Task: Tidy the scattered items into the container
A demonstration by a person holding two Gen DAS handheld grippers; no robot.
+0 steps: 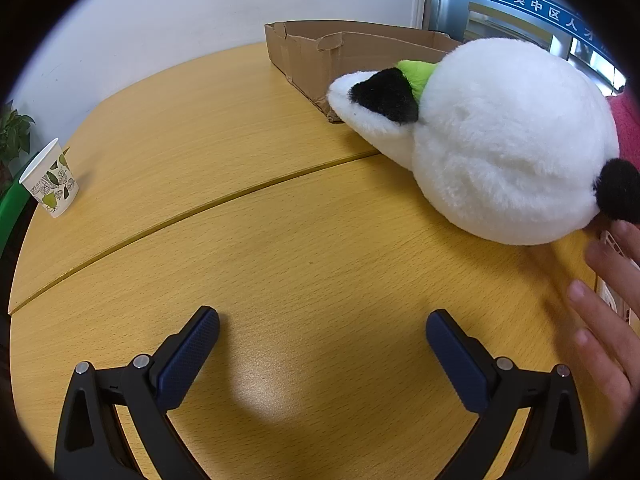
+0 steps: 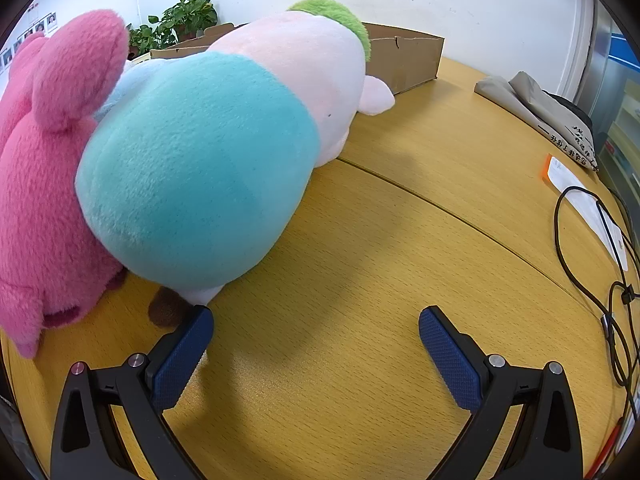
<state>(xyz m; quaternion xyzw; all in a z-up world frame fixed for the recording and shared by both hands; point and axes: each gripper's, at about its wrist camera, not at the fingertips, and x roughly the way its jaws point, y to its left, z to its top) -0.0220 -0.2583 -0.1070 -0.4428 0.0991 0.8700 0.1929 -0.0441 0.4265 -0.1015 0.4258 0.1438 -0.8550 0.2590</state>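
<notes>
Plush toys, a white panda, a teal-and-pink doll and a pink bear, lie on the table beside the cardboard box, none seen inside it, as left gripper and right gripper hover wide apart, empty.

I take the cardboard box at the table's far edge as my marker. The panda plush lies just before its near corner, touching it. The paper cup stands far left of it. In my right view, two plush toys lie before the box, a folded bag to its right.
</notes>
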